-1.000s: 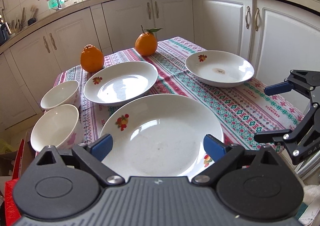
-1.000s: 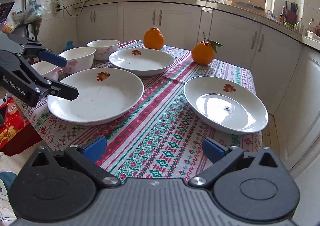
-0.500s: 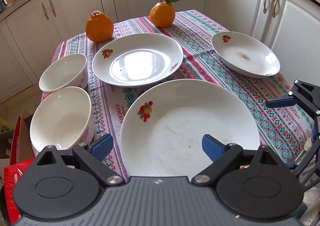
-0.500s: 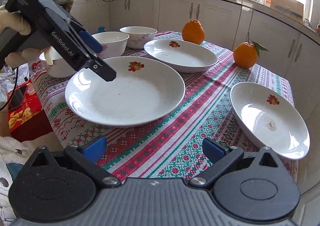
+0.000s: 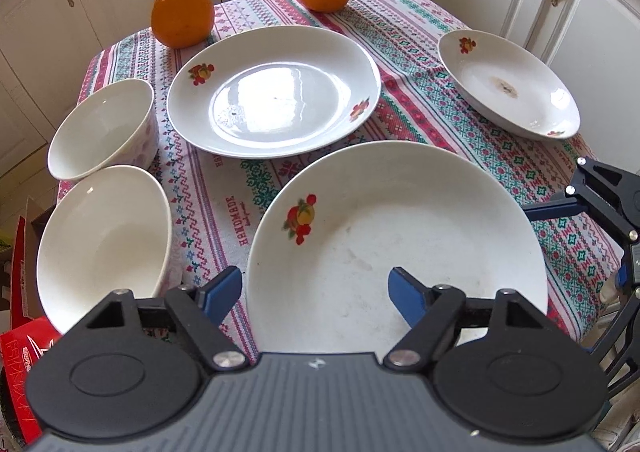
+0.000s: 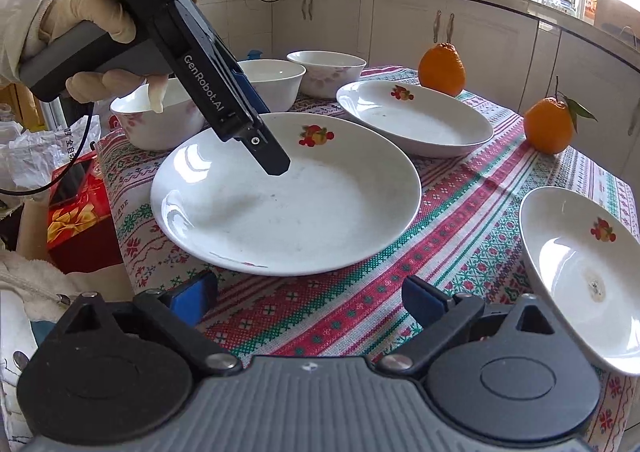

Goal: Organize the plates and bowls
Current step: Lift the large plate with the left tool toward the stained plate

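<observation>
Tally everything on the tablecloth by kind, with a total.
Plates: 3 – large plate, middle plate, right plate
Bowls: 3 –
Oranges: 2 –
Total: 8

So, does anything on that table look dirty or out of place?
The small plate at the table's edge has a brown stain in its middle. The big plate looks smudged. Nothing is spilled or broken.

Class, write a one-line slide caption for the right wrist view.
Left gripper poised over the near plate; bowls, plates and two oranges on the patterned cloth.
</observation>
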`<state>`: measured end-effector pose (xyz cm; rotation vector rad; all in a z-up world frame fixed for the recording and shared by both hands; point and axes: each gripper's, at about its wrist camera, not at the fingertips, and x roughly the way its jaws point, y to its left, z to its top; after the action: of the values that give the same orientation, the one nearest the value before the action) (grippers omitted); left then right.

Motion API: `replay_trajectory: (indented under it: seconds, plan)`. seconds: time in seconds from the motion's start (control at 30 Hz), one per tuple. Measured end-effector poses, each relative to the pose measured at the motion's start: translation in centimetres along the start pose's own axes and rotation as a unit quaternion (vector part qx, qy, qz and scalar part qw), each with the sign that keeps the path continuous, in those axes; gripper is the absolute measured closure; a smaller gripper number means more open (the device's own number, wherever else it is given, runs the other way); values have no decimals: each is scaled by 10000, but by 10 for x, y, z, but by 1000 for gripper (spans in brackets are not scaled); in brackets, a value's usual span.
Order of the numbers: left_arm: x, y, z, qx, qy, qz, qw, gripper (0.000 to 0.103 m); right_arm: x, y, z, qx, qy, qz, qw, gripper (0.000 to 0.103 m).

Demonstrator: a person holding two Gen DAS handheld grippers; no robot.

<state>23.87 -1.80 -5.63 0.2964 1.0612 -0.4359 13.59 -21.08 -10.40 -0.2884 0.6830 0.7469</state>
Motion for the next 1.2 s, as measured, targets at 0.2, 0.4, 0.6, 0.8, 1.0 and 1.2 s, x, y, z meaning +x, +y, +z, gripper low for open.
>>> replay_trajectory:
  seconds: [0.2,0.4,0.6,0.8,1.0,1.2]
  plan:
    - [6,3,3,13,122,-138,9998,32,6,0,2,-76,-8,143,9999,11]
    - [10,5,6,113,164,-180,9996,35,8,3,5,-236,-41,263,9994,15]
    - [13,6,9,221,252,-274,9991,36,9,3,5,-201,-65,349,9992,15]
    - [17,9,16,375,502,-428,9971,36,11,3,6,-220,-68,368,9991,14]
    - [21,9,22,558,826,-553,9935,36,11,2,6,-251,-70,395,9989,14]
    - [20,12,27,356,930,-748,9922,36,9,0,5,-291,-51,433,9986,12]
